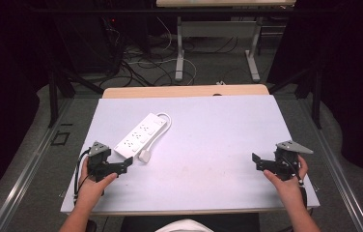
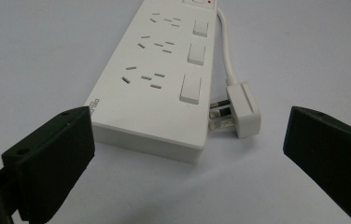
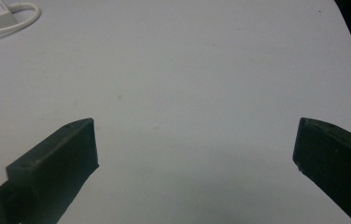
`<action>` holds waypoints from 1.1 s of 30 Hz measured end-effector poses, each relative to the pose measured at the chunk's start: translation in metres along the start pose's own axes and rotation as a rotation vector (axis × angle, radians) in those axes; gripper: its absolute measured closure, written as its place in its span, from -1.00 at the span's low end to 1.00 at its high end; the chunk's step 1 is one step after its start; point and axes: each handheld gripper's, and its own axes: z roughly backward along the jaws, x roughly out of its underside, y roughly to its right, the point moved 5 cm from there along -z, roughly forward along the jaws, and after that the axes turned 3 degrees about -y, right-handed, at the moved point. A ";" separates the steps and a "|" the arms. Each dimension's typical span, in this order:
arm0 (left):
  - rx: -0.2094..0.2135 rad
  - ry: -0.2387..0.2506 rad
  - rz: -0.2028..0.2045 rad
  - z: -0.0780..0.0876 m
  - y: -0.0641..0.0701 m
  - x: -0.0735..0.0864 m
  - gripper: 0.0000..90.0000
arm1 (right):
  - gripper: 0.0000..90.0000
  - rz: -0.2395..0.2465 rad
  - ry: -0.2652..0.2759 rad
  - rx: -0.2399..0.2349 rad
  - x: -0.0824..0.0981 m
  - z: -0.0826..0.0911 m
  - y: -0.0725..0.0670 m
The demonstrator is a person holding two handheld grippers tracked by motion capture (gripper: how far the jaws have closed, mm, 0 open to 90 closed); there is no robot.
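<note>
The left tool (image 1: 124, 166) gapes wide and empty just near of the white power strip (image 1: 140, 134) and its plug (image 1: 144, 156); the right tool (image 1: 259, 163), equally wide, holds nothing over the bare worktop (image 1: 218, 140).

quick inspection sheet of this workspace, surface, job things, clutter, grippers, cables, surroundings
surface: pale table top, faint smudges.
job's things: white power strip lying flat at left; its own plug rests unplugged on the table beside the near end.
clutter: nothing seen.
grippers: left gripper open, aimed at the strip's near end, not touching; right gripper open over bare table.
cables: strip's white cord loops at its far end.
surroundings: dark curtains, floor cables, another table's legs behind.
</note>
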 end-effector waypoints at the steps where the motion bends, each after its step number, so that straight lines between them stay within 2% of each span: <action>1: -0.001 0.001 -0.003 0.000 0.000 -0.001 -0.96 | -1.00 -0.009 -0.011 0.002 0.001 0.001 0.000; 4: -0.004 0.013 -0.001 -0.002 0.001 -0.001 -0.95 | -1.00 -0.009 -0.001 0.001 0.002 -0.001 0.000; 7: -0.003 0.000 -0.013 0.000 0.001 0.000 -0.94 | -1.00 -0.007 -0.006 -0.005 0.002 -0.001 -0.001; 15: -0.013 0.018 -0.020 0.004 0.005 -0.001 -0.92 | -1.00 0.028 -0.008 -0.008 0.003 -0.003 -0.007; 18: -0.019 0.024 -0.016 0.005 0.005 -0.001 -0.91 | -1.00 0.042 -0.005 -0.009 0.004 -0.003 -0.008; 21: -0.022 0.019 -0.017 0.006 0.004 -0.001 -0.90 | -1.00 0.036 -0.012 -0.022 0.003 -0.003 -0.012; 23: -0.029 0.032 -0.011 0.007 0.004 -0.002 -0.89 | -1.00 0.048 -0.007 -0.023 0.003 -0.003 -0.013; 26: -0.031 0.023 -0.009 0.008 0.004 -0.002 -0.85 | -1.00 0.063 -0.007 -0.035 0.003 -0.003 -0.014; 27: -0.031 0.021 -0.007 0.008 0.004 -0.003 -0.84 | -1.00 0.053 -0.009 -0.038 0.003 -0.003 -0.016; 33: -0.034 0.019 -0.011 0.009 0.007 -0.006 -0.81 | -1.00 0.060 0.001 -0.038 0.003 -0.005 -0.016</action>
